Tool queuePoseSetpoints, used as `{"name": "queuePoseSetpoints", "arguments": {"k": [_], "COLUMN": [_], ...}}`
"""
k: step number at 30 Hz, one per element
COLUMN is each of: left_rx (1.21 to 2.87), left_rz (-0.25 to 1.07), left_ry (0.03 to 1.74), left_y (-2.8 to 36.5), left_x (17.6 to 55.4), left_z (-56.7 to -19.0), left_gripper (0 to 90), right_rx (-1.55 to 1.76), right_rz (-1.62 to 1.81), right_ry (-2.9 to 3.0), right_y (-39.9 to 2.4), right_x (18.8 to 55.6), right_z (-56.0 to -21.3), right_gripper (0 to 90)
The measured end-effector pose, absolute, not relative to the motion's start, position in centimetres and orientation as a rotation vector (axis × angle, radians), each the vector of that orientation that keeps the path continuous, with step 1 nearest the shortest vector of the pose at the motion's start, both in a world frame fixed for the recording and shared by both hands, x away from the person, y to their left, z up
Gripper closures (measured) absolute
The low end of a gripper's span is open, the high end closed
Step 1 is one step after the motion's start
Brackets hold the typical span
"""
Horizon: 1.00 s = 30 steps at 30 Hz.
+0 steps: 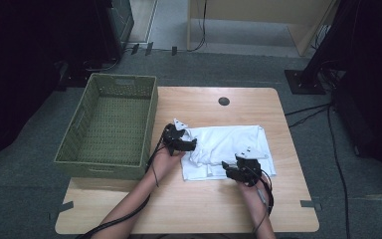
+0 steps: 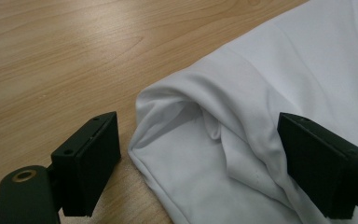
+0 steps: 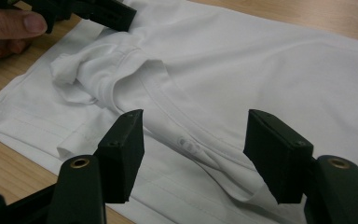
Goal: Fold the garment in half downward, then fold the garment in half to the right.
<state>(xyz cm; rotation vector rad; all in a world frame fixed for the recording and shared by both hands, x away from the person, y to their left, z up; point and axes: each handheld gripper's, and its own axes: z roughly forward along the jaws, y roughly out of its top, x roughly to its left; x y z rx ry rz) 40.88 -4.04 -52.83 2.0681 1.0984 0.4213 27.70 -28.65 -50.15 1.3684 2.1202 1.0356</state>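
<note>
A white shirt (image 1: 229, 149) lies partly folded on the desk (image 1: 199, 209), a little right of the middle, with a green basket (image 1: 110, 124) well apart at its 9 o'clock, hanging over the desk's left edge. The cloth looks thin, light and limp: it will sag and slide out of shape wherever it is lifted, and it gives no stiff edge to push against. It is not fragile, but the smooth weave could slip from a shallow pinch.

The left tool (image 1: 181, 143) sits at the shirt's 9 o'clock edge, its jaws apart, straddling a rolled fold (image 2: 186, 116) without pressing on it. The right tool (image 1: 236, 172) hovers at the shirt's 6 o'clock side, its jaws also apart, with a ridge of bunched cloth (image 3: 186, 140) between them and untouched.

The best hold is probably where the fabric is doubled: the rolled fold on the left and the stitched hem (image 3: 42, 130) or ridge on the right, since several layers give the pads more to bite. Taking hold at two well-separated points should keep the shirt from drooping in the middle.
</note>
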Motion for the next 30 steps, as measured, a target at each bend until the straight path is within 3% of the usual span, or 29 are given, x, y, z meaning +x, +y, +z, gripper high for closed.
{"name": "queuePoseSetpoints", "arguments": {"k": [30], "left_rx": [2.066], "left_rz": [0.421], "left_ry": [1.097], "left_y": [-4.1], "left_x": [40.9], "left_z": [-52.9], "left_gripper": [15.0], "right_rx": [1.369], "right_rz": [1.126], "right_ry": [2.104], "right_y": [-25.3], "right_x": [27.5], "right_z": [-51.2], "right_gripper": [43.1]}}
